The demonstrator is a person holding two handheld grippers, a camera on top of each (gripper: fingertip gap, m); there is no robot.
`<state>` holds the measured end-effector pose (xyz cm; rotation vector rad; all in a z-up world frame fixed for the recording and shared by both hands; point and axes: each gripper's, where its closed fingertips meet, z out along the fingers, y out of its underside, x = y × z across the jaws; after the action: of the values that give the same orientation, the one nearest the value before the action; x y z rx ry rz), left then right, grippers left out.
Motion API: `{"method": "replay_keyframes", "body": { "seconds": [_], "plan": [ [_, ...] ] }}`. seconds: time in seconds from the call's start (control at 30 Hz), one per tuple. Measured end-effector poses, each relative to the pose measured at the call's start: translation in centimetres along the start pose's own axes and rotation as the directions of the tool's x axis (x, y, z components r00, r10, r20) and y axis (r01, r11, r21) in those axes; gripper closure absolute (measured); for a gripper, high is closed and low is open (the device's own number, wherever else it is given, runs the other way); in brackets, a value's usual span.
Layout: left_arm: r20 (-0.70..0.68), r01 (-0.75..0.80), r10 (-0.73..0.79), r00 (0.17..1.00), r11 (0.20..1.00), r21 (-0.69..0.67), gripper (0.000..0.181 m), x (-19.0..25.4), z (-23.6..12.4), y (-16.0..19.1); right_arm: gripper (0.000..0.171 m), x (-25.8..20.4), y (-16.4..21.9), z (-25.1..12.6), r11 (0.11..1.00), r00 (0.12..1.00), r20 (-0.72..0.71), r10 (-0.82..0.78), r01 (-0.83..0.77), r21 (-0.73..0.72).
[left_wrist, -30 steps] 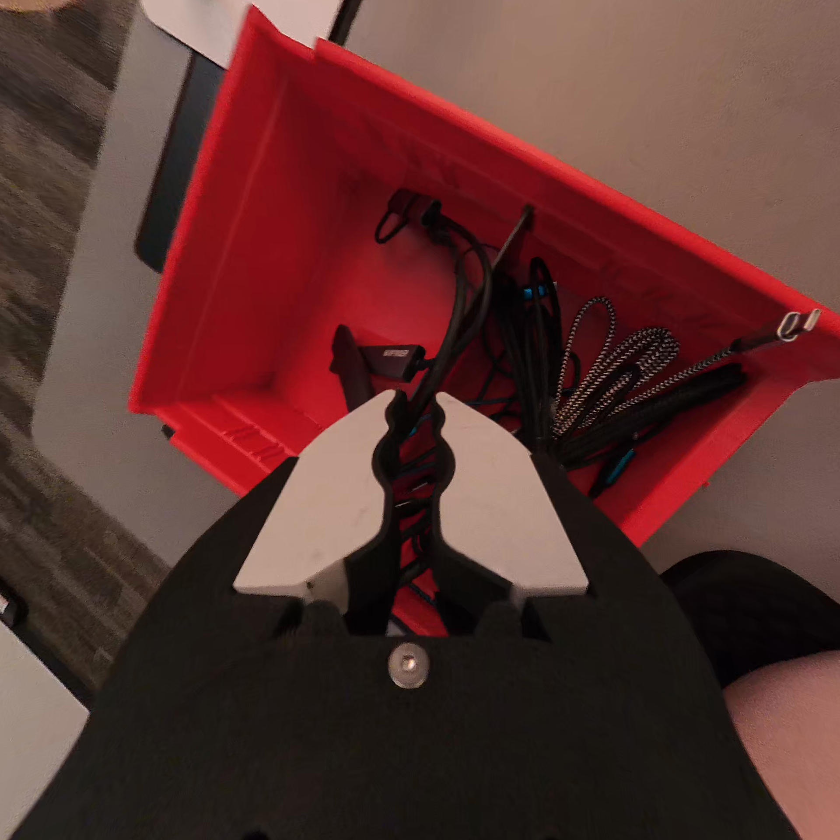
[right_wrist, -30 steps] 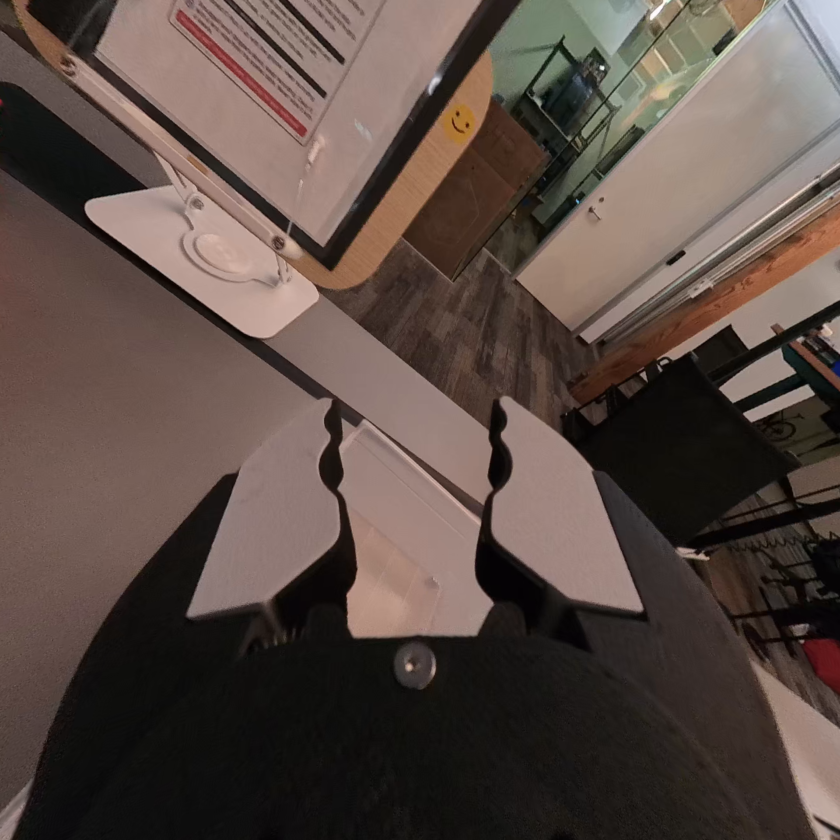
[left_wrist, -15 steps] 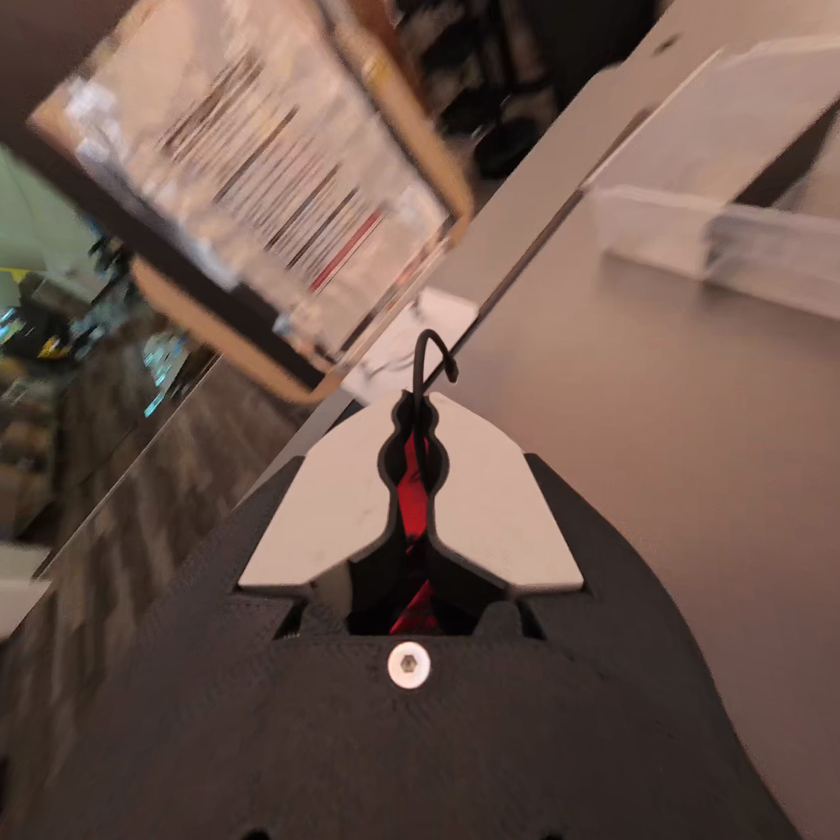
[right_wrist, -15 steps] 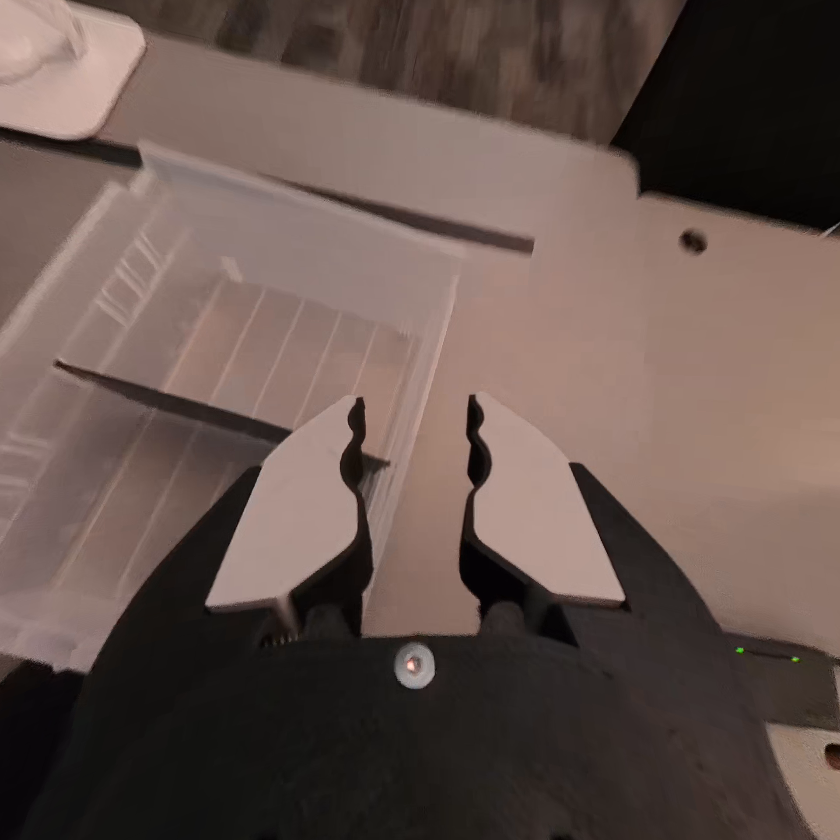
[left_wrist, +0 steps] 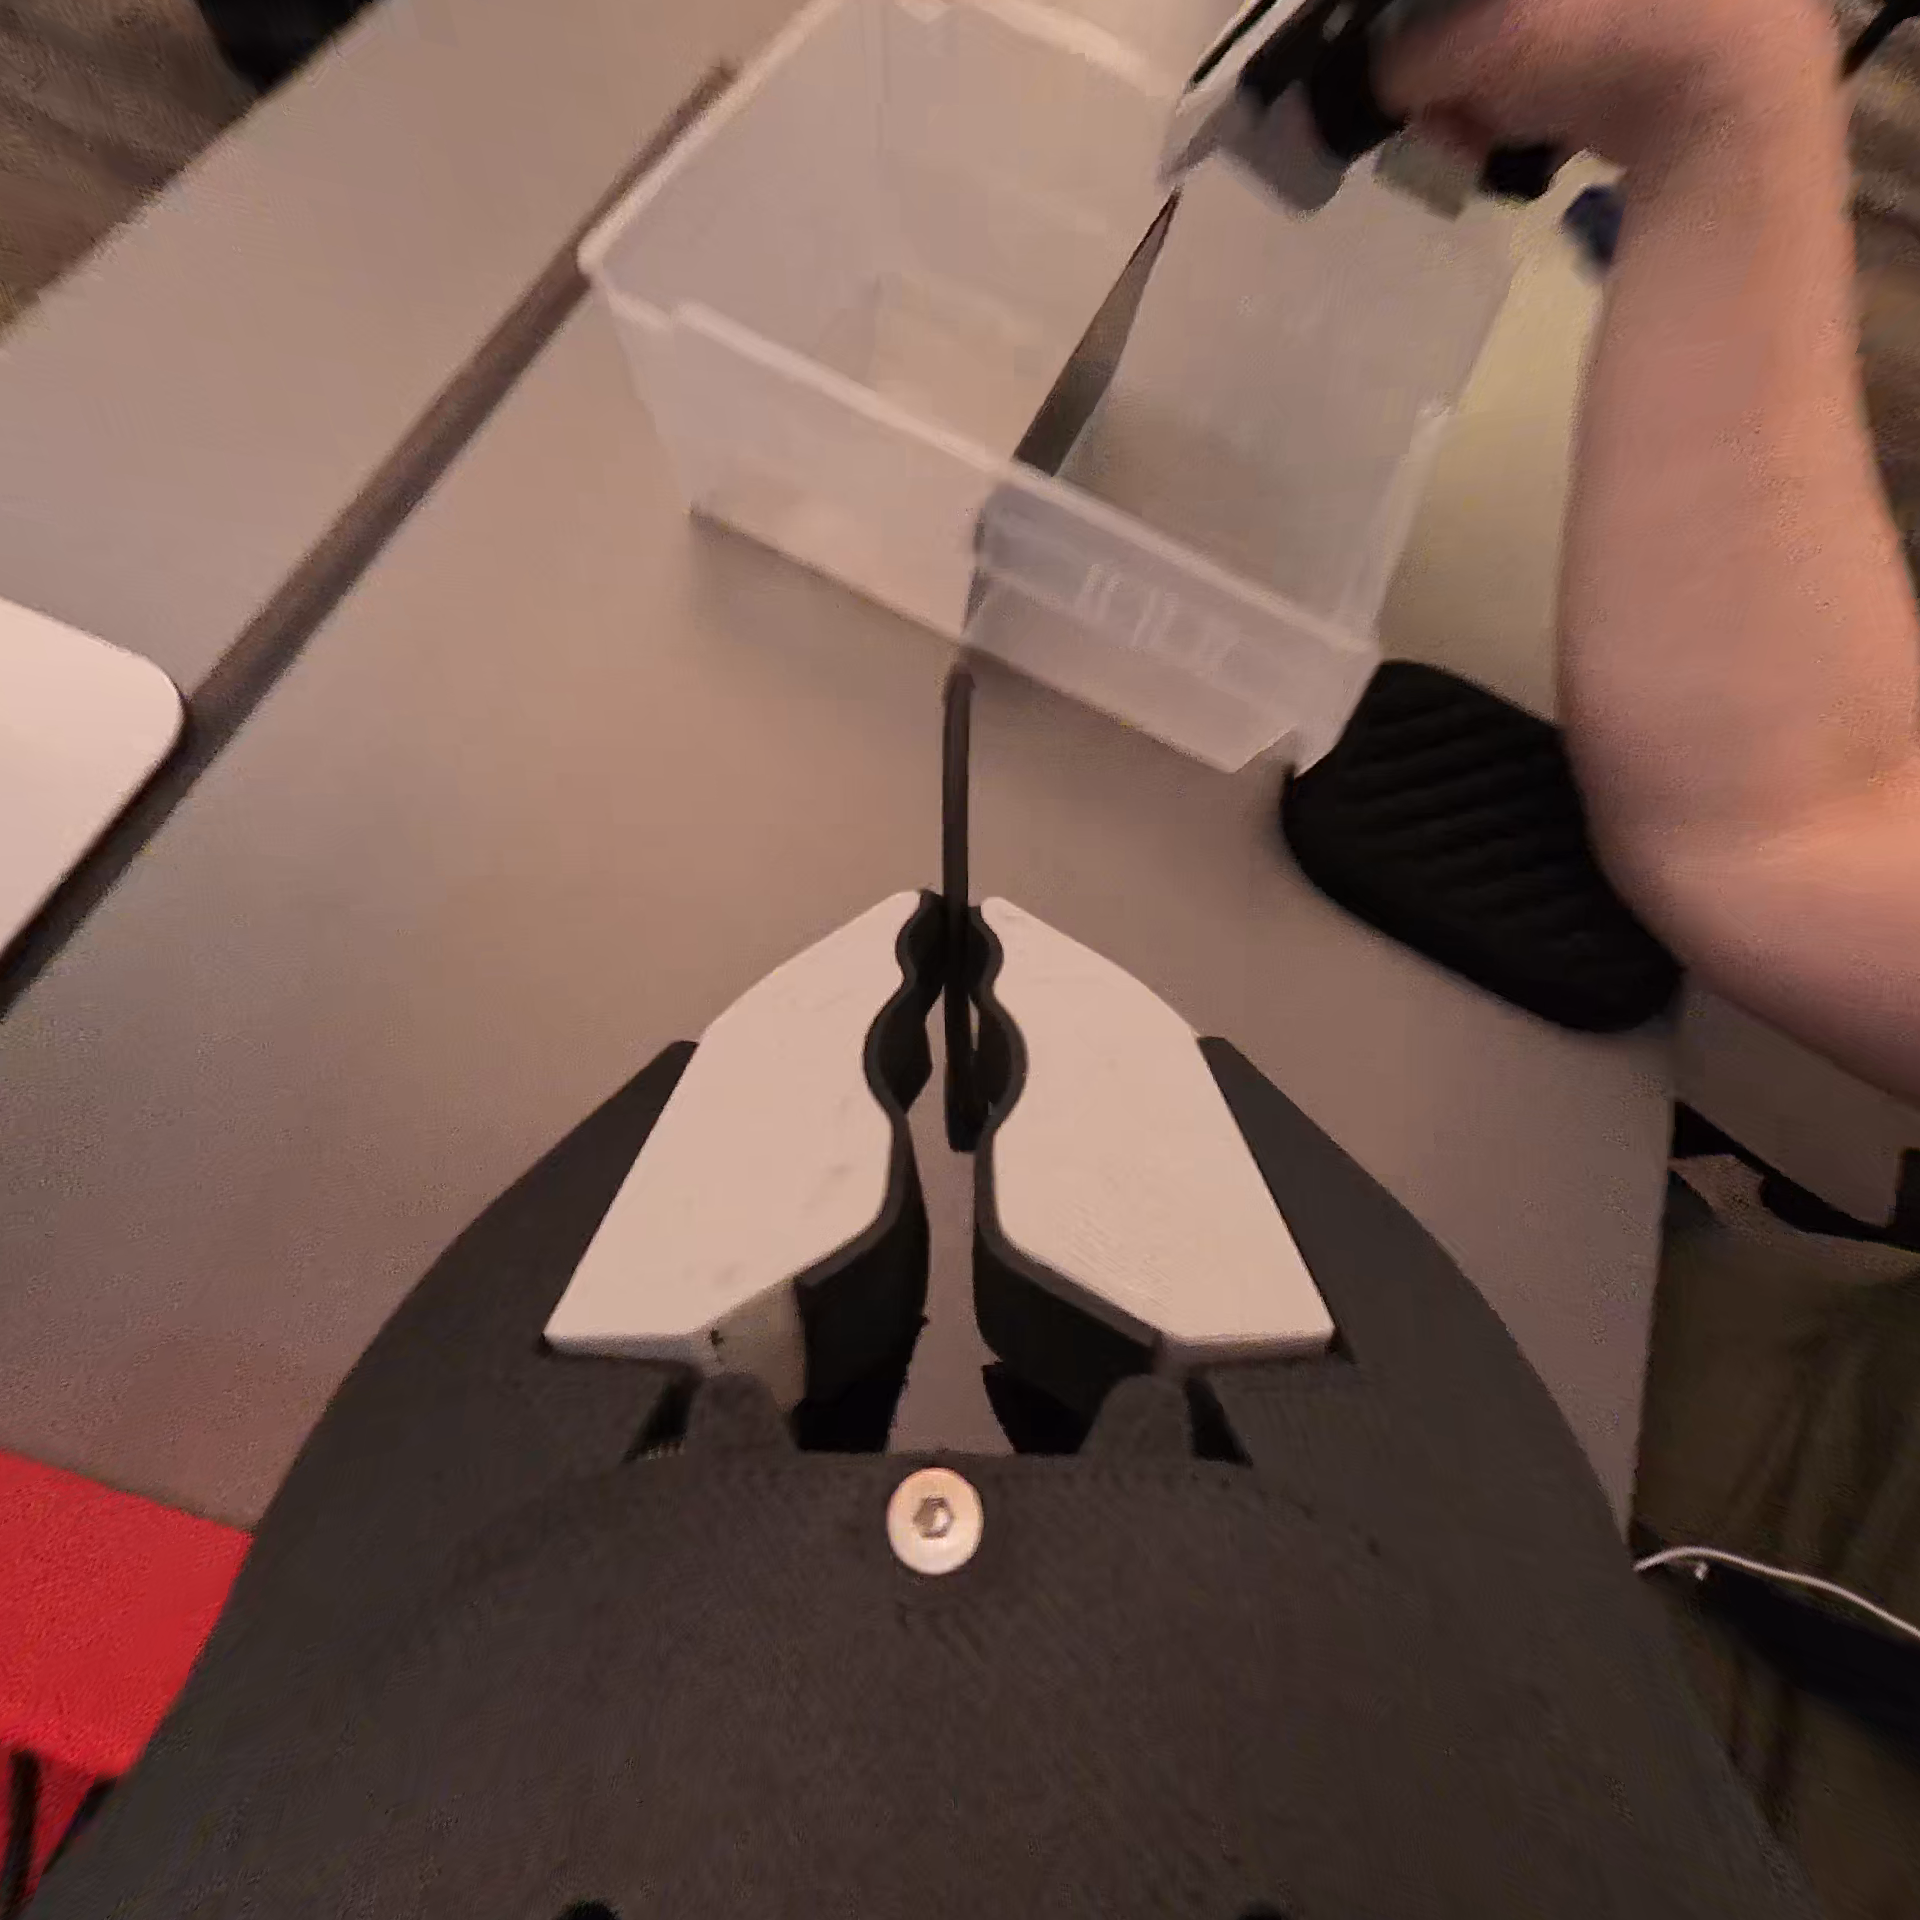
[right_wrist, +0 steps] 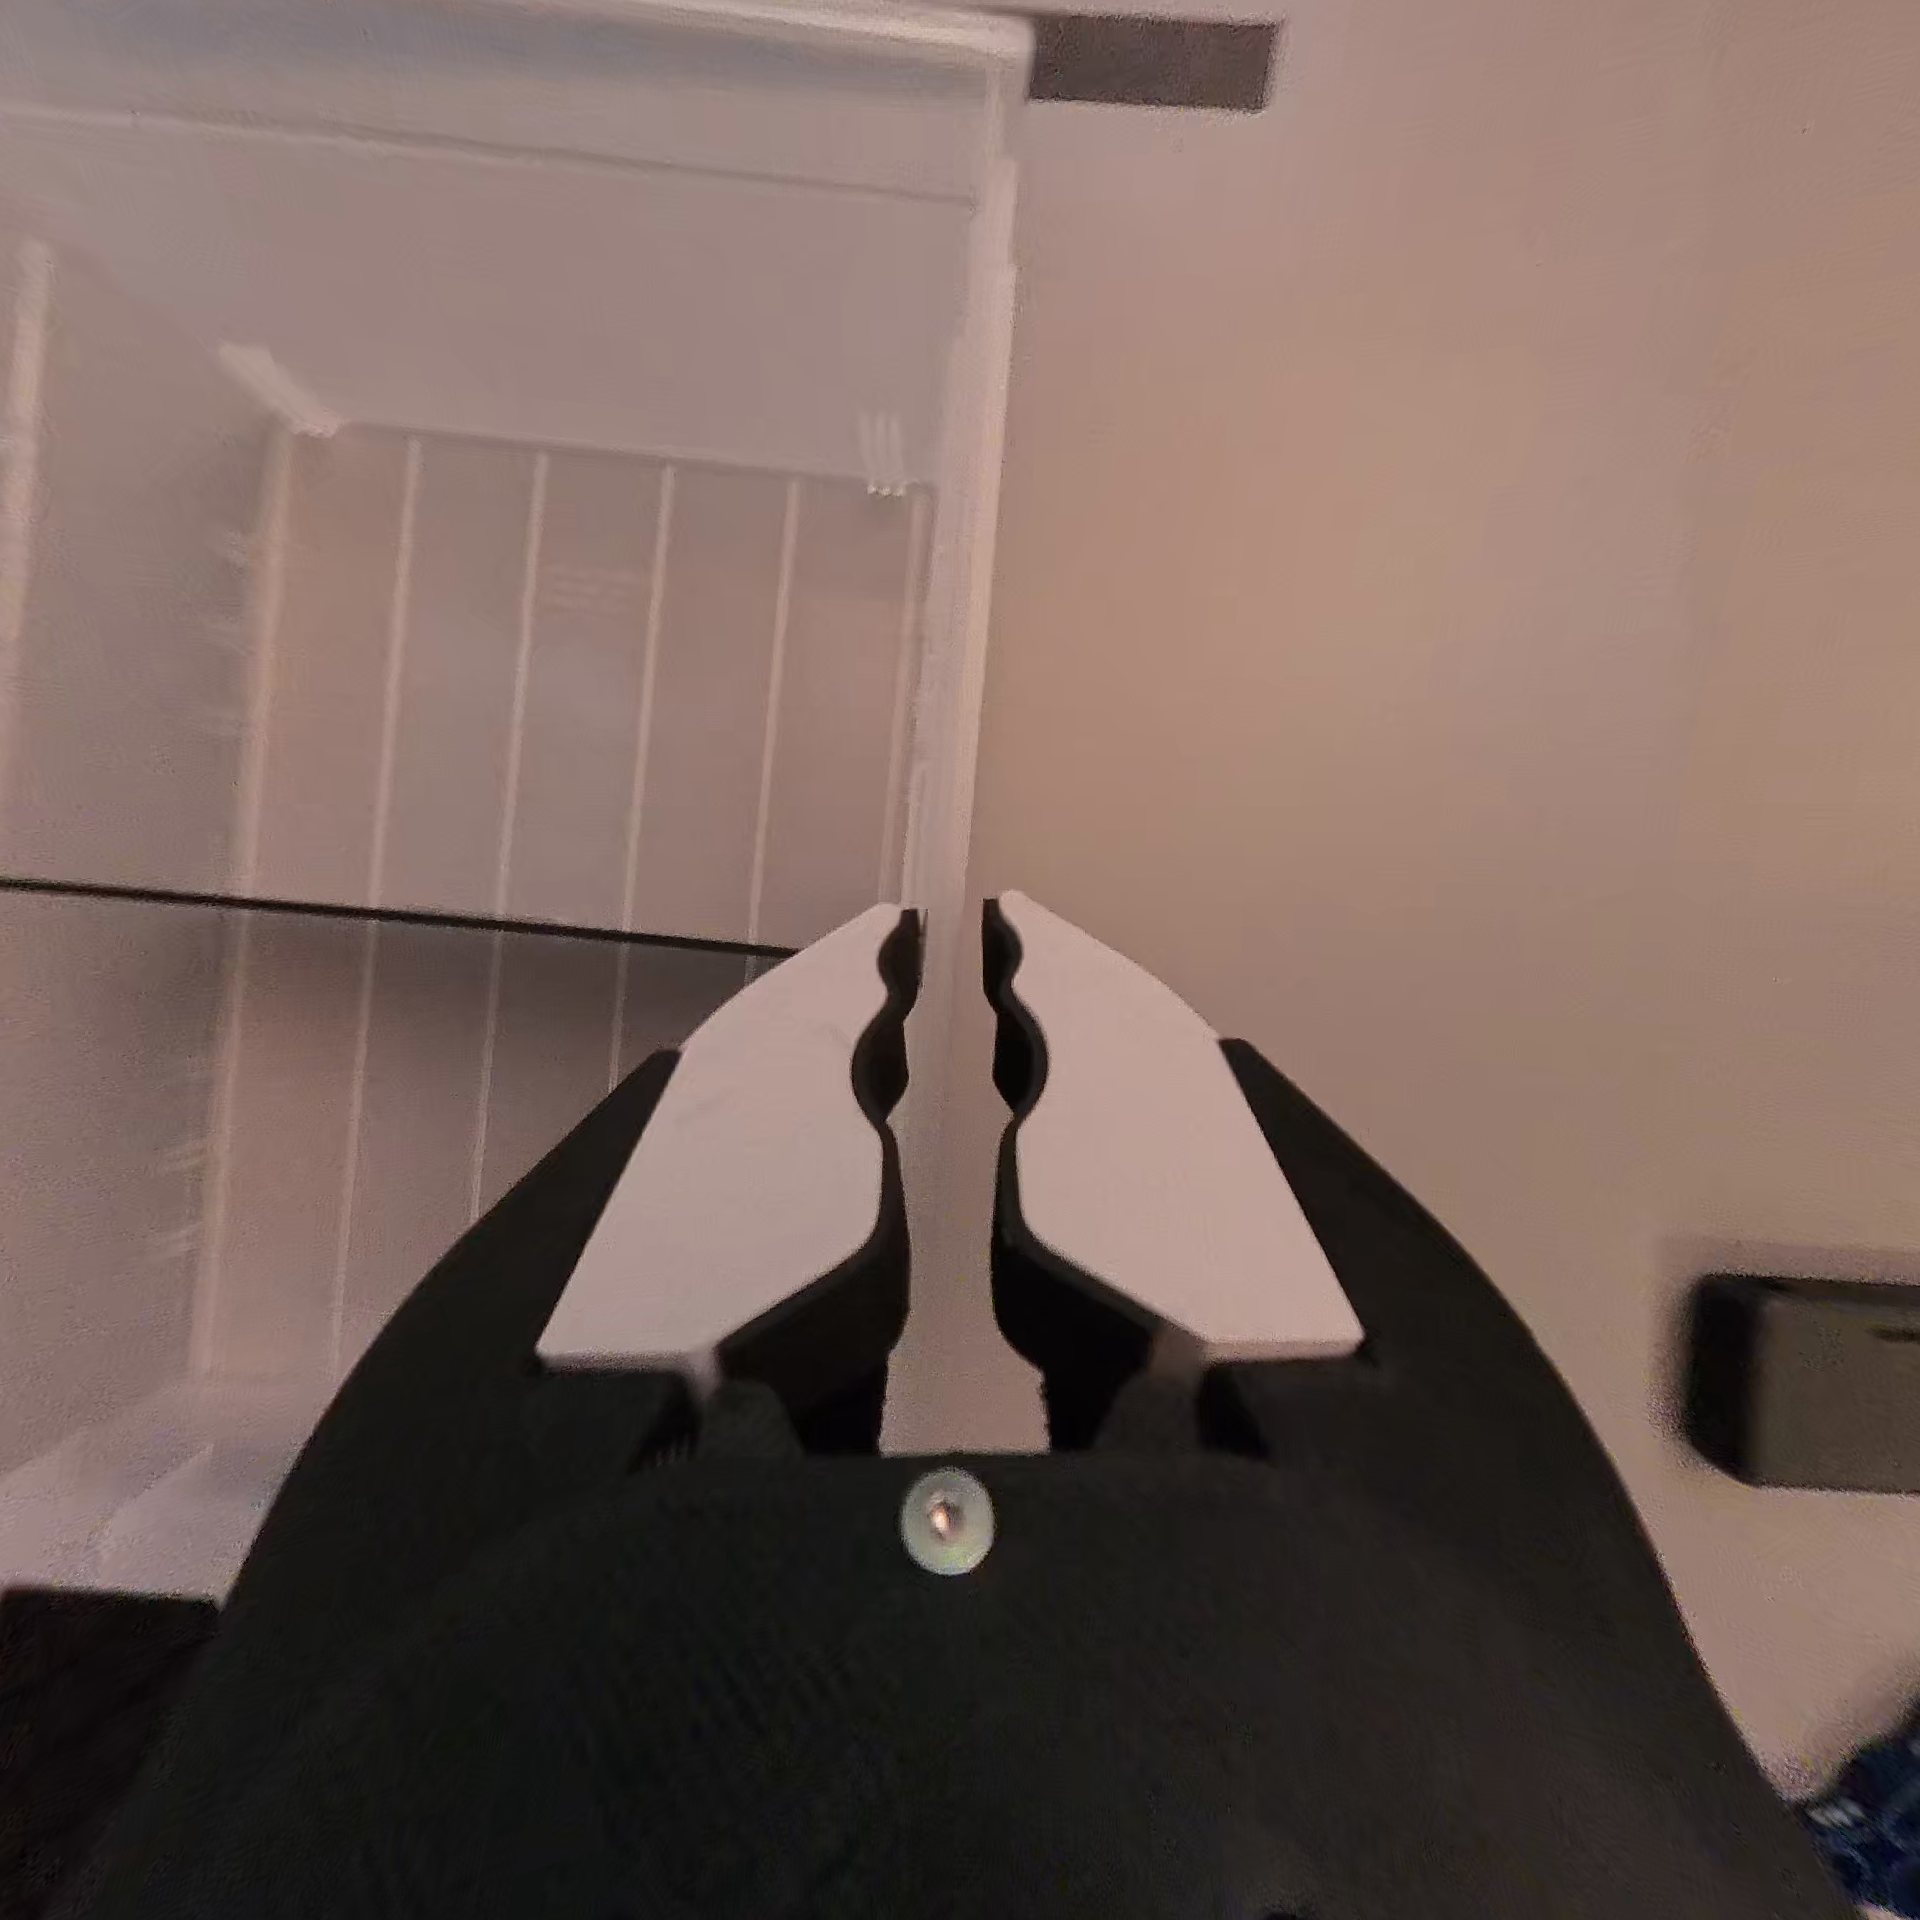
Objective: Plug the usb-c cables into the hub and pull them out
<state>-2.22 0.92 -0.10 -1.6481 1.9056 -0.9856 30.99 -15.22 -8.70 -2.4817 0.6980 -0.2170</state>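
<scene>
My left gripper (left_wrist: 951, 904) is shut on a thin black cable (left_wrist: 956, 790). The cable end sticks out forward, toward the near wall of a clear plastic bin (left_wrist: 831, 416) on the grey table. My right gripper (right_wrist: 951, 914) is nearly closed, with the bin's right wall (right_wrist: 987, 312) between its fingers. It also shows blurred in the left wrist view (left_wrist: 1247, 135), at the bin's far right side. A dark flat box (right_wrist: 1808, 1382), which looks like the hub, lies on the table to the right of the bin.
A red bin's corner (left_wrist: 83, 1621) is at the lower left. A black padded object (left_wrist: 1455, 831) lies right of the clear bin, under a person's forearm (left_wrist: 1714, 520). A white base plate (left_wrist: 62, 727) sits at the left. A dark divider (right_wrist: 416, 914) crosses the clear bin. Left tips to right tips: about 40 centimeters.
My left gripper lifted the black cable out of the red bin and swung over to the clear bin. My right gripper came down onto the bin's wall and closed from wide open.
</scene>
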Motion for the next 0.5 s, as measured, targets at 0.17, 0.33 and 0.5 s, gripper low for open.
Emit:
{"method": "replay_keyframes", "body": {
  "seconds": [0.17,0.33,0.5],
  "plan": [
    [-0.023,0.198,-0.197,0.980,0.978,0.059,0.179,-2.8,2.3,0.3,0.144,0.9,-3.6,-2.9,0.981,0.995,-0.103,-0.012,0.032,0.193],
    [0.066,0.288,-0.292,0.954,0.955,0.070,0.179,-6.6,2.3,1.7,0.136,-6.0,-10.5,-11.4,0.767,0.955,-0.167,-0.245,0.297,0.570],
    [0.313,0.251,-0.180,0.932,0.947,-0.201,0.178,-9.5,3.2,6.6,0.138,-21.6,-11.3,-17.8,0.324,0.725,-0.083,-0.684,0.403,0.856]
  ]
}}
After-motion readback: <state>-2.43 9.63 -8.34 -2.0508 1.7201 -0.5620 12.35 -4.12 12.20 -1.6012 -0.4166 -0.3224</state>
